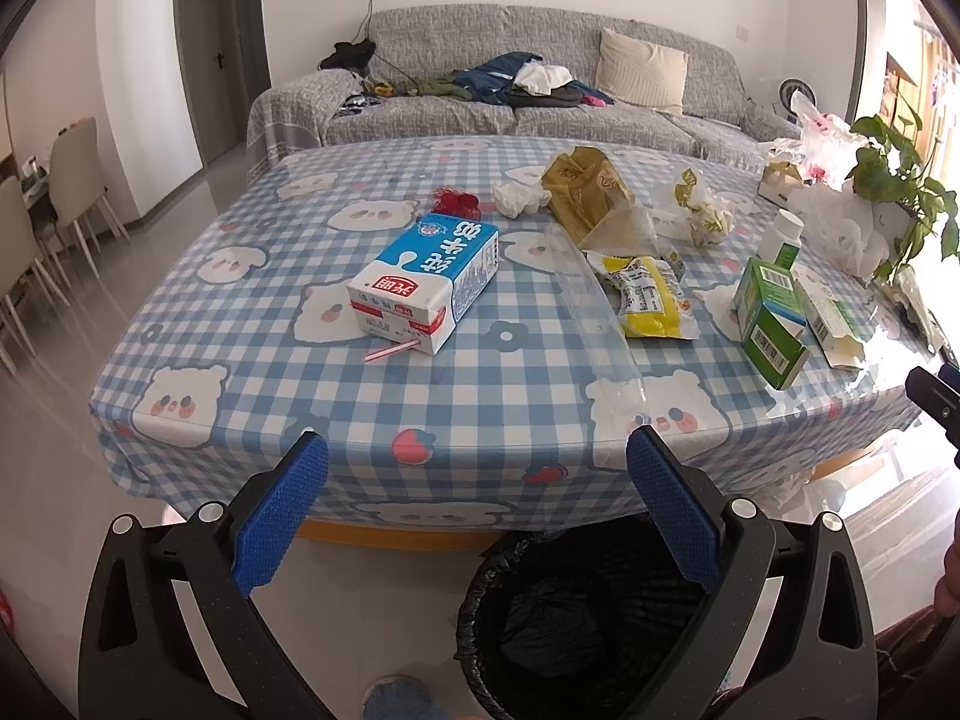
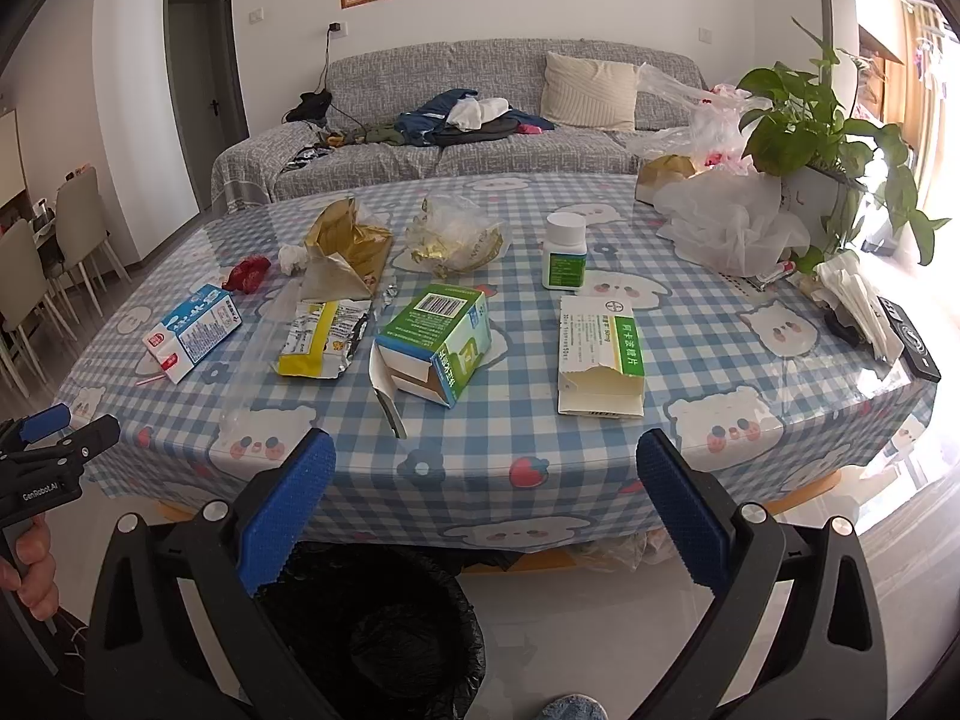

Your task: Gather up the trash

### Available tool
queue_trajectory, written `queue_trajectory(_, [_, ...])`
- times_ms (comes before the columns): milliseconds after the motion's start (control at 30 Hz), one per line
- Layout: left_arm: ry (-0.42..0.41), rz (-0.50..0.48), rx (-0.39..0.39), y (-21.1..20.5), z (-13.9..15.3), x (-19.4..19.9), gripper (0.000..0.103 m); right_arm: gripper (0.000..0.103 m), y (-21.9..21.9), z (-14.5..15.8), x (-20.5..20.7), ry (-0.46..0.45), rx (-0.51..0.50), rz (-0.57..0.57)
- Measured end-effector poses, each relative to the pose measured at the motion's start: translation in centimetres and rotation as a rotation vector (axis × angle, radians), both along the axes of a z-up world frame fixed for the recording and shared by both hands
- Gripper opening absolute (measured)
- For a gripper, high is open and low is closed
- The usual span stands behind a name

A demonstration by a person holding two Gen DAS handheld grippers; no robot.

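Observation:
Trash lies on a table with a blue checked cloth (image 1: 312, 396) (image 2: 516, 426). A blue milk carton (image 1: 426, 279) (image 2: 192, 330) with a pink straw lies at the left. A yellow wrapper (image 1: 651, 300) (image 2: 321, 339), an open green box (image 1: 771, 324) (image 2: 438, 342), a flat white-green box (image 2: 600, 354), a gold bag (image 1: 591, 192) (image 2: 351, 240), a crumpled tissue (image 1: 519, 198) and a clear wrapper (image 1: 600, 324) lie around. A black-lined bin (image 1: 576, 624) (image 2: 384, 630) stands on the floor before the table. My left gripper (image 1: 477, 450) and right gripper (image 2: 483, 450) are open and empty, above the bin, short of the table edge.
A white pill bottle (image 2: 565, 252), a potted plant (image 2: 822, 120), plastic bags (image 2: 726, 222), napkins and a dark remote (image 2: 912, 345) sit at the table's right. A grey sofa (image 1: 510, 108) with clothes stands behind. Dining chairs (image 1: 72, 180) are at the far left.

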State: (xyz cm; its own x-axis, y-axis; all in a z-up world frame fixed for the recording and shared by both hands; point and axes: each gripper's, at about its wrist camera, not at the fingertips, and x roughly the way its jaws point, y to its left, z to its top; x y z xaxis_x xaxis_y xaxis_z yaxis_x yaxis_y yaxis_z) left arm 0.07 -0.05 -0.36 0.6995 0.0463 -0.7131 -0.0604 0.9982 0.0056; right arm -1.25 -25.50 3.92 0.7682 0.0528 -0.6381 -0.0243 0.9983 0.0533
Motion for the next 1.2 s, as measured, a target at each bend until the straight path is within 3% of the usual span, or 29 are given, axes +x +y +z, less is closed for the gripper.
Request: queue_trajectory(1200, [-0.002,0.005,0.006,-0.03,0.0,-0.1,0.097,0.097,-0.14,-0.11,0.09,0.002,-0.005,-0.004])
